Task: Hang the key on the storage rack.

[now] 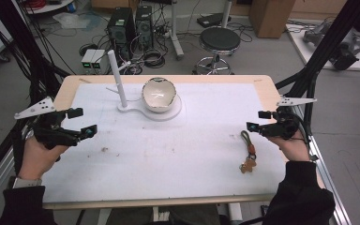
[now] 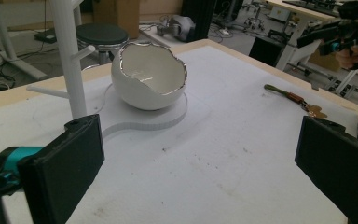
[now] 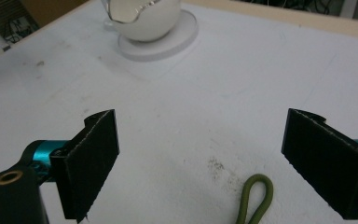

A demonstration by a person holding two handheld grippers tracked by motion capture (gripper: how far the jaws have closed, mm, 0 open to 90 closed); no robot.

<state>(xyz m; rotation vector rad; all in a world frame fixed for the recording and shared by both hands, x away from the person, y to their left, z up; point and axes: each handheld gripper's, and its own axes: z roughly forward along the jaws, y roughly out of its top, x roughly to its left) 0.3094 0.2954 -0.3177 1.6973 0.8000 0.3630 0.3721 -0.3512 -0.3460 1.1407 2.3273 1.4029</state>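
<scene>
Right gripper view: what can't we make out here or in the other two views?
- Green-looped keychain with brown pendant: right gripper view, bottom edge cuts off all but the loop.
- White egg-shaped bowl with silver rim: same view, top edge crops it.
- Pendant's shape: high view, too small.
- White peg stand: left gripper view, top cut off.
- Right gripper: left gripper view, partly off-frame.

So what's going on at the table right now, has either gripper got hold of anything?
Nothing is held. A person holds the left gripper and the right gripper above the table's white mat, both with jaws open and empty. The keychain with the green loop lies flat on the mat near the right gripper, untouched. At the far side, the eggshell-shaped white bowl sits on the round base of a white stand, beside its pegged post.
</scene>
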